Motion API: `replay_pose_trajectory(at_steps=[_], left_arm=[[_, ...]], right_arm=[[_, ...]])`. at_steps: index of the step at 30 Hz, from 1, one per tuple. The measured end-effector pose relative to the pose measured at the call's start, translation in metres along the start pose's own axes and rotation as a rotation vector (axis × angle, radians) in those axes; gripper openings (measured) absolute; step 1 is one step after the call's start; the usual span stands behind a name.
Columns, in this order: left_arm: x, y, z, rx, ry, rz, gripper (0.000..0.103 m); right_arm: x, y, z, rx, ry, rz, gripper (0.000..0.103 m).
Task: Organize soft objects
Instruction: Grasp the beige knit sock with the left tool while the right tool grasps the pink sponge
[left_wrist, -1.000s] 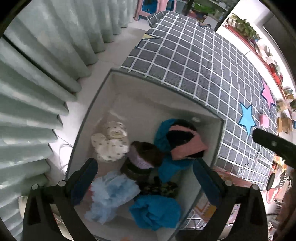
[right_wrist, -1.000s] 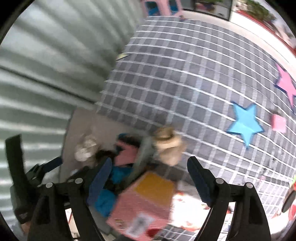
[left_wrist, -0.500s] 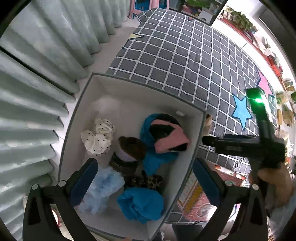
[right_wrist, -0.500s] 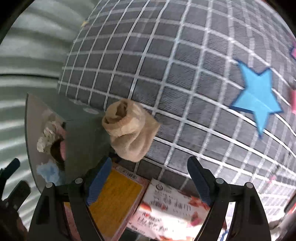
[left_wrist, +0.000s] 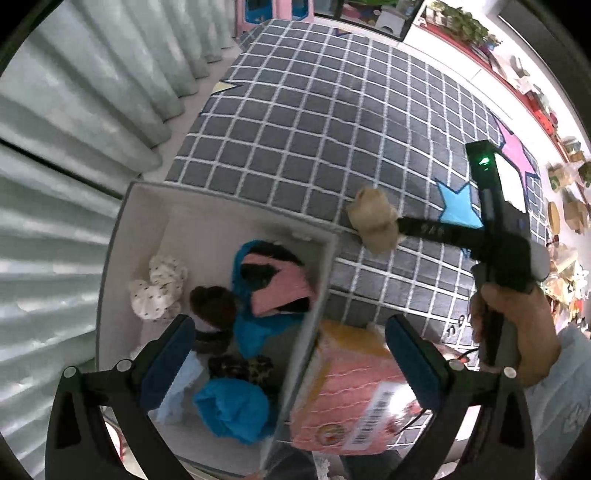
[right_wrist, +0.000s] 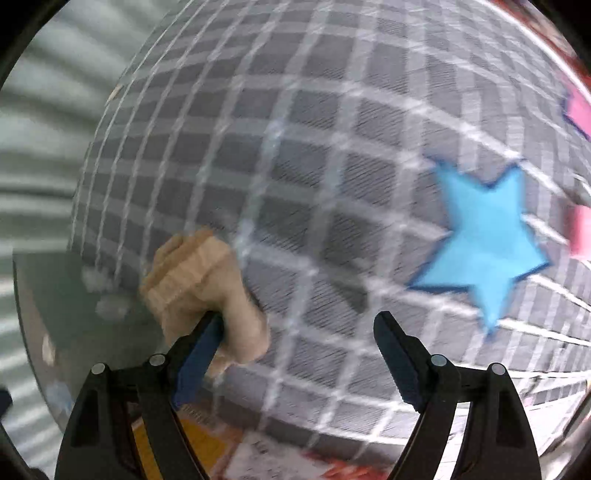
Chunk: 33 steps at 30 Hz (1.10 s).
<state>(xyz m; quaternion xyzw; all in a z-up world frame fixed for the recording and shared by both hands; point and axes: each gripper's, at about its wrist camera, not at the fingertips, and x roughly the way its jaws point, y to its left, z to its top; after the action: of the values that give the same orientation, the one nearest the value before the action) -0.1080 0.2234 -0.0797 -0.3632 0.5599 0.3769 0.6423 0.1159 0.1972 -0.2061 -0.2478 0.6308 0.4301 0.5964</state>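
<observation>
Beige cloth bundle (right_wrist: 201, 284) lies on the checked rug (left_wrist: 332, 122), just outside the far corner of the white storage bin (left_wrist: 122, 236), and it is the one soft thing I can see not yet in that bin. The right gripper (right_wrist: 295, 354) reaches toward it with jaws spread wide, and its left finger (right_wrist: 199, 350) already overlaps the bundle's near edge, so the bundle sits off to one side of the gap, not between the pads. To do this well, I judge the gripper should shift toward the bin until the cloth is centred, then close on the thick middle, since a pinch on a loose fold may let it unroll. The left gripper (left_wrist: 291, 365) hovers over the bin's near wall, jaws spread and empty. Inside the bin lie a blue cloth (left_wrist: 231, 410), a spotted white one (left_wrist: 157, 290) and a pink-and-black piece (left_wrist: 273, 280); the far half of the bin looks bare, offering room for a drop. A pink carton (left_wrist: 347, 398) stands against the bin's outer wall, narrowing the low path, so lifting over the rim seems safer.
</observation>
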Motion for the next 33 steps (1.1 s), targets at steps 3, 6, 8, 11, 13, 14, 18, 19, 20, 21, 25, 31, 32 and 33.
replay_pose_trajectory(at_steps=[3, 6, 8, 11, 13, 14, 18, 19, 20, 21, 25, 31, 32, 33], left_arm=[[-0.002, -0.016, 0.005, 0.013, -0.006, -0.012, 0.103], [-0.003, -0.038, 0.014, 0.036, -0.018, -0.024, 0.103], [-0.001, -0.056, 0.025, 0.047, -0.017, -0.037, 0.103], [0.012, -0.078, 0.041, 0.042, 0.002, -0.045, 0.103], [0.03, -0.091, 0.054, 0.011, 0.041, -0.052, 0.103], [0.039, -0.095, 0.06, -0.011, 0.059, -0.048, 0.103], [0.073, -0.105, 0.076, -0.095, 0.098, 0.005, 0.103], [0.079, -0.107, 0.077, -0.107, 0.1, 0.016, 0.103], [0.088, -0.108, 0.081, -0.125, 0.103, 0.039, 0.103], [0.096, -0.108, 0.083, -0.133, 0.107, 0.052, 0.103], [0.124, -0.106, 0.092, -0.18, 0.12, 0.111, 0.103], [0.151, -0.101, 0.102, -0.231, 0.129, 0.196, 0.103], [0.154, -0.103, 0.102, -0.223, 0.123, 0.194, 0.103], [0.157, -0.104, 0.104, -0.224, 0.131, 0.173, 0.103]], right_arm=[[-0.009, -0.035, 0.005, 0.072, -0.015, -0.022, 0.085], [-0.021, -0.07, 0.001, 0.13, -0.04, -0.038, 0.085], [-0.031, -0.093, -0.005, 0.17, -0.073, -0.046, 0.085], [-0.043, -0.133, -0.01, 0.218, -0.111, -0.06, 0.085], [-0.047, -0.161, -0.011, 0.24, -0.115, -0.075, 0.085], [-0.049, -0.176, -0.013, 0.255, -0.116, -0.082, 0.085], [-0.051, -0.221, -0.015, 0.283, -0.11, -0.102, 0.085], [-0.051, -0.231, -0.015, 0.284, -0.11, -0.105, 0.085], [-0.05, -0.239, -0.013, 0.283, -0.11, -0.107, 0.085], [-0.048, -0.246, -0.011, 0.278, -0.108, -0.104, 0.085], [-0.04, -0.27, 0.009, 0.233, -0.103, -0.099, 0.085], [-0.024, -0.279, 0.054, 0.149, -0.102, -0.092, 0.085], [-0.02, -0.276, 0.06, 0.141, -0.1, -0.092, 0.085], [-0.015, -0.281, 0.068, 0.134, -0.096, -0.094, 0.085]])
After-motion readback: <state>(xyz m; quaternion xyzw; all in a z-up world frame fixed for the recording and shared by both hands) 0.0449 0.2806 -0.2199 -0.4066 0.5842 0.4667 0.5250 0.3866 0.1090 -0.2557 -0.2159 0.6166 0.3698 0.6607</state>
